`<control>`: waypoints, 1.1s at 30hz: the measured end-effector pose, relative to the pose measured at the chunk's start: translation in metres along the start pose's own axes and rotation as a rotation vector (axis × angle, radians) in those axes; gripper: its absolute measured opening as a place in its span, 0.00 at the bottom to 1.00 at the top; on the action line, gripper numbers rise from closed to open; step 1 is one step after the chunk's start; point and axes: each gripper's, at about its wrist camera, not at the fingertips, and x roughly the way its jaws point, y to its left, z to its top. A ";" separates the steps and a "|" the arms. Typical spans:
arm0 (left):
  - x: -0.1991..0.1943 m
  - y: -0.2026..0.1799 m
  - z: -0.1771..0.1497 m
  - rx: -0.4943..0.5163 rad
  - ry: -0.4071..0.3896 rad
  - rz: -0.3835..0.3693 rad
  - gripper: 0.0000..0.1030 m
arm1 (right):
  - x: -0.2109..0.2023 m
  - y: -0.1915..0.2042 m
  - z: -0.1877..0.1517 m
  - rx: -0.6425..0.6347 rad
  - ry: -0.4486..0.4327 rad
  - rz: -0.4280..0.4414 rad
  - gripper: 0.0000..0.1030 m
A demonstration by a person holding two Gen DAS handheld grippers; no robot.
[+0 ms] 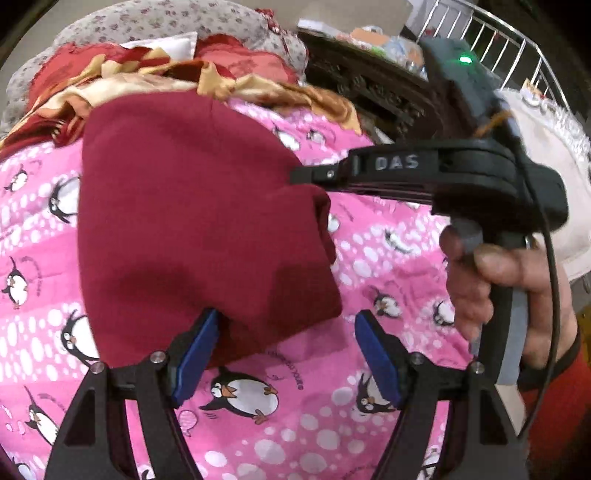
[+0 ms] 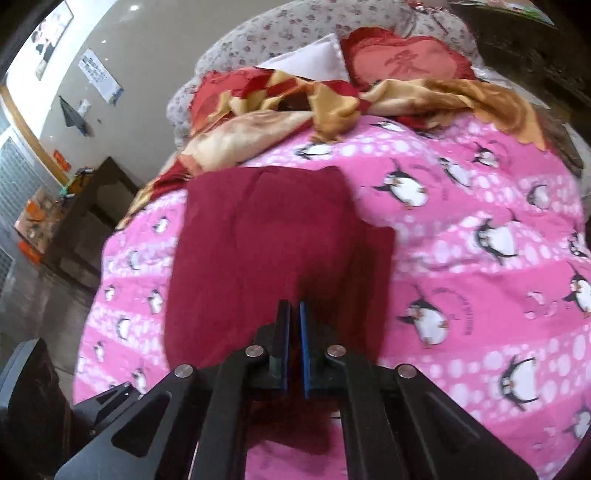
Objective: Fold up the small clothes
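A dark red garment (image 1: pixel 192 221) lies partly folded on the pink penguin bedspread (image 1: pixel 369 266). My left gripper (image 1: pixel 288 321) is open, with the blue pads wide apart at the garment's near edge; the left pad (image 1: pixel 199 350) touches the cloth. The right gripper (image 1: pixel 321 175) shows in the left wrist view at the garment's right edge, held by a hand (image 1: pixel 491 280). In the right wrist view my right gripper (image 2: pixel 293 310) is shut on the near edge of the dark red garment (image 2: pixel 273 236), with cloth pinched between its blue pads.
A crumpled red and gold blanket (image 2: pixel 332 99) and a red cushion (image 2: pixel 406 59) lie at the bed's head, with a floral pillow (image 1: pixel 155 22) behind. A dark wooden table (image 2: pixel 92 206) stands left of the bed. A metal rail (image 1: pixel 517 37) stands at the right.
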 end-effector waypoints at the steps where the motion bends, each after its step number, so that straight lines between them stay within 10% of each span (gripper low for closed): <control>1: 0.005 0.000 -0.001 -0.003 0.010 0.005 0.76 | 0.007 -0.006 -0.003 0.027 0.017 0.011 0.30; 7: -0.015 0.012 -0.006 -0.023 -0.002 0.013 0.76 | -0.012 0.009 -0.003 -0.014 -0.026 -0.010 0.31; 12: -0.044 0.032 -0.007 -0.035 -0.056 0.083 0.77 | -0.038 0.033 -0.005 -0.044 -0.068 0.058 0.57; 23: -0.040 0.078 -0.007 -0.161 -0.063 0.193 0.76 | -0.002 0.048 -0.057 -0.231 0.036 -0.172 0.45; 33: -0.038 0.088 -0.007 -0.177 -0.064 0.214 0.77 | -0.028 0.035 -0.045 -0.106 -0.041 -0.035 0.49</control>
